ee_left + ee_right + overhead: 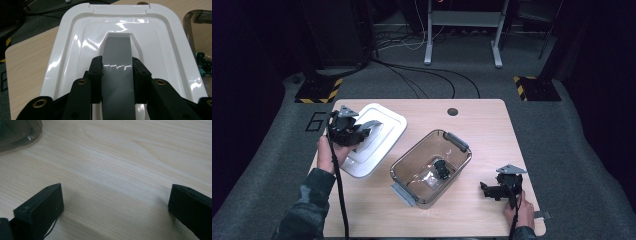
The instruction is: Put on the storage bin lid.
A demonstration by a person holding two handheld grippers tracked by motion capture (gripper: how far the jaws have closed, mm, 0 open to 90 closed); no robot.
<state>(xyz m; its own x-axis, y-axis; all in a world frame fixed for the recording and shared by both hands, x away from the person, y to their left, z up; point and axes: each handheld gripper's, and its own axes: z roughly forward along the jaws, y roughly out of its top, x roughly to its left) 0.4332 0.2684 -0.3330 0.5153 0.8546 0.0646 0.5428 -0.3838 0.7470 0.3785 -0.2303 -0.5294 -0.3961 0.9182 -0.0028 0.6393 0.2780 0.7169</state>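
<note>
White and shiny, the lid [374, 137] sits at about nine o'clock on the table [492, 125]. The left gripper [362, 131] has its two black fingers [96, 75] squeezed tight on the lid's grey handle [117, 57]. That handle is the best place to grab, so the lid can be picked up flat, probably to go on the box.

The clear box [432, 165] waits in the middle of the table with no lid on. A small black toy [442, 169] lies inside it.

The right gripper [492, 190] rests at about four o'clock, near the box but not touching it. Its fingers [42, 205] are wide apart with nothing between them. It seems to be keeping out of the way.

The table is pale wood. Around it is grey carpet in a dark room, with black cables [422, 75] and yellow-and-black striped feet [319, 92] at the back.
</note>
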